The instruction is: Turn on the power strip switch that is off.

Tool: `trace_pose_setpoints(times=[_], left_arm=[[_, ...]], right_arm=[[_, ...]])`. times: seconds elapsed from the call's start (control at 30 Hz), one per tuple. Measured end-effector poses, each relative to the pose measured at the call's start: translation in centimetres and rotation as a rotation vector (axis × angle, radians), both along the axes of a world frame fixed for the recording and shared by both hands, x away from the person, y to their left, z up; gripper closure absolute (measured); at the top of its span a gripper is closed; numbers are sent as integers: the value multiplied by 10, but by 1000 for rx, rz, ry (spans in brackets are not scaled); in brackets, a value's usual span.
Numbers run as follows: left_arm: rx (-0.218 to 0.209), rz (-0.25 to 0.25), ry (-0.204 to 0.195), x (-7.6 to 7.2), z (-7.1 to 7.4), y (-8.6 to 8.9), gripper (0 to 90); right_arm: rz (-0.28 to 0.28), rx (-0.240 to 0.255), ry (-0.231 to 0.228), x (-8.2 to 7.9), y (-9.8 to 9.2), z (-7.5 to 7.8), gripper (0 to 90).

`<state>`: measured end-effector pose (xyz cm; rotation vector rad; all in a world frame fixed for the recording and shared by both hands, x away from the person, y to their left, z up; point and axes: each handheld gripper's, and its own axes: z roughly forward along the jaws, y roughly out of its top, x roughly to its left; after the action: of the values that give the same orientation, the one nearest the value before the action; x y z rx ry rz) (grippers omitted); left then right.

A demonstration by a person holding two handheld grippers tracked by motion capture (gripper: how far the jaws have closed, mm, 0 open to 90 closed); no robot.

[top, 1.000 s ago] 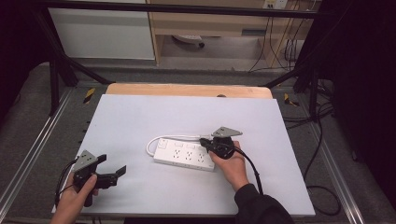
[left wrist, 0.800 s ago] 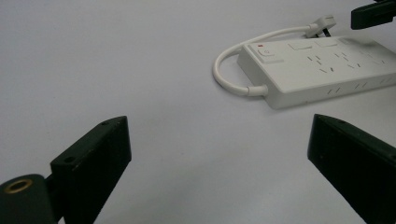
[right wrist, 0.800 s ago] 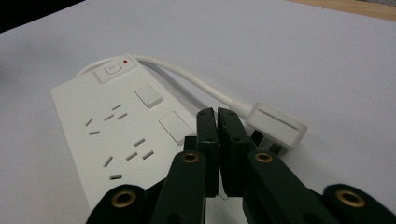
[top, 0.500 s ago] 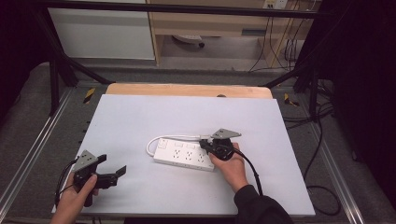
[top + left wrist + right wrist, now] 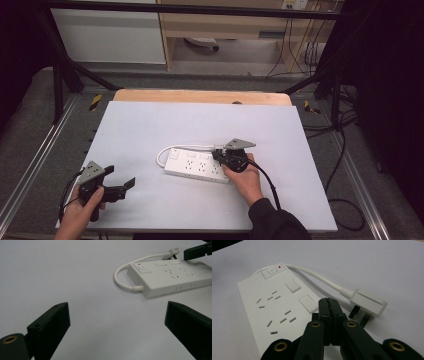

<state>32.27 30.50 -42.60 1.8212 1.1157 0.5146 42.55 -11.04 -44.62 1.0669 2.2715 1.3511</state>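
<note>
A white power strip is lying flat on the white table, just right of centre in the high view, its long axis running roughly from 10 o'clock to 4 o'clock. Its cord is looping out of the 9 o'clock end and curving back along the far edge to a white plug, which is resting on the table just beside the strip with its metal pins showing.

The right gripper is sitting over the 3 o'clock end of the strip, held by the right hand. In the right gripper view its jaws are pressed together with nothing between them, their tips hovering at the strip's edge next to a flat rectangular cover; contact with the surface cannot be confirmed.

The left gripper is resting at the 8 o'clock corner of the table, well apart from the strip, gripped by the left hand. Its jaws are standing wide and empty, pointing toward 3 o'clock. In the left gripper view the strip's switch end is lying at 1 o'clock, beyond the spread jaws.
</note>
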Motion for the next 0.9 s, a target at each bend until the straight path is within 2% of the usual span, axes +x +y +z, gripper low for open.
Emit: trace_pose_setpoints(times=[0.9], left_arm=[[4, -1, -1, 0, 0, -1, 63]], right_arm=[[-1, 13, -7, 0, 0, -3, 900]])
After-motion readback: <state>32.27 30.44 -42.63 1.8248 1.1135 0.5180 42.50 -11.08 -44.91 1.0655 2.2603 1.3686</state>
